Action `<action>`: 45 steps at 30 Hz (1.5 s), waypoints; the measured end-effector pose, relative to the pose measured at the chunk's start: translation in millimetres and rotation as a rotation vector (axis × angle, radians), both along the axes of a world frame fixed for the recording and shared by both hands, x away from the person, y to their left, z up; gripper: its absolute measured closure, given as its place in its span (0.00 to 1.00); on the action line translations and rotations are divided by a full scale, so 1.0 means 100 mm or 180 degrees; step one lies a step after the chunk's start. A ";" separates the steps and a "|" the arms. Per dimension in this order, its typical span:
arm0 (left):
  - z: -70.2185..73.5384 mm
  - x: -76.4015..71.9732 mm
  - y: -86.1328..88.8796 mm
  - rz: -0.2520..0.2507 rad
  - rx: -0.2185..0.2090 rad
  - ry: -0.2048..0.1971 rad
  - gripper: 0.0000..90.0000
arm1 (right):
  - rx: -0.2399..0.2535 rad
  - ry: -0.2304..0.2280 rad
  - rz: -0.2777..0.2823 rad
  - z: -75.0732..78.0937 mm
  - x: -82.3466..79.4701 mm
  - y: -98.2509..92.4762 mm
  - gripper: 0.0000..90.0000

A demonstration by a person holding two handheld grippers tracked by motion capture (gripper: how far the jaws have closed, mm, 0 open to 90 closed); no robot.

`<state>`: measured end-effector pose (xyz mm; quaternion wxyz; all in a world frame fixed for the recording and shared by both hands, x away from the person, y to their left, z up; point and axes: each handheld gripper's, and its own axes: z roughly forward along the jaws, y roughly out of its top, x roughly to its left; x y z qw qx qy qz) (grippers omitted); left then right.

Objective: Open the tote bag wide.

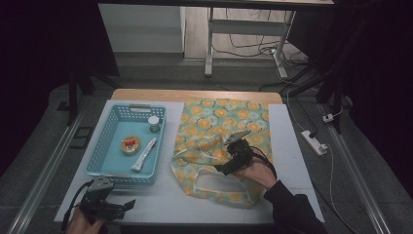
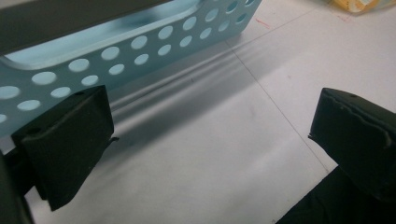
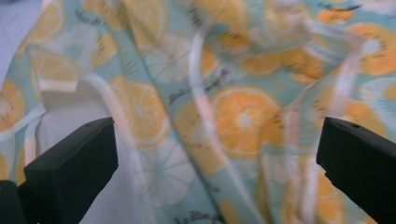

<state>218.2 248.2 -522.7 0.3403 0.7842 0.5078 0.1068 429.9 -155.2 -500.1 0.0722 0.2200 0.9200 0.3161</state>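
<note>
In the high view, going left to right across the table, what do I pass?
Left tool → blue basket holding a round yellow tin, a white tube and a small jar → orange-slice print bag → right tool, over the bag.

A soft tote bag [image 1: 221, 146] printed with orange and lemon slices on a pale teal ground lies flat on the white counter [image 1: 292, 146], to the right of a blue basket [image 1: 104, 146]. Its far part spreads fairly smooth towards the counter's back edge; its near part is crumpled and folded, with a looped handle [image 1: 214, 183] curling at the front. In the right gripper view the fabric [image 3: 224, 116] shows wrinkles, pale piping lines and small dark lettering between the citrus slices.
</note>
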 end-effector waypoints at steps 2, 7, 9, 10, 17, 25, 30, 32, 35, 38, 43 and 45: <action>0.00 0.00 0.00 -0.0001 0.0005 0.0002 0.00 | -0.0056 -0.0001 0.0032 -0.06 -0.02 0.03 0.00; 0.00 0.00 0.00 -0.0003 0.0007 0.0003 0.00 | -0.0267 -0.0013 0.0012 -0.25 0.04 0.02 0.03; 0.00 0.00 -0.01 -0.0007 0.0015 0.0001 0.00 | -0.0221 -0.0023 0.0014 -0.26 0.04 0.01 0.06; 0.00 0.00 -0.01 -0.0005 0.0013 0.0003 0.00 | -0.0223 -0.0035 0.0013 -0.24 0.05 0.00 0.11; 0.00 0.00 -0.01 -0.0006 0.0016 0.0011 0.00 | -0.0225 -0.0034 0.0094 -0.17 0.02 -0.01 0.51; -0.01 0.01 0.00 -0.0005 0.0010 0.0019 0.00 | -0.0240 0.0005 0.0287 -0.14 -0.05 0.03 0.96; -0.01 0.01 0.01 -0.0018 -0.0008 0.0008 0.00 | -0.0227 0.0135 0.0288 -0.11 0.01 0.03 1.00; -0.01 0.02 0.01 -0.0032 -0.0026 0.0020 0.00 | -0.0171 0.0112 0.0246 -0.07 0.02 0.02 1.00; -0.01 0.02 0.02 -0.0035 -0.0034 0.0030 0.00 | -0.0068 0.0076 0.0190 -0.01 0.04 -0.01 1.00; -0.01 0.01 0.01 -0.0035 -0.0036 0.0020 0.00 | -0.0022 0.0033 0.0159 0.05 0.06 -0.02 1.00; -0.01 0.02 0.02 -0.0053 -0.0081 0.0050 0.00 | 0.0120 0.0000 0.0099 0.19 0.09 -0.03 1.00; -0.01 0.02 0.03 -0.0058 -0.0107 0.0042 0.00 | 0.0167 -0.0019 0.0070 0.25 0.10 -0.04 1.00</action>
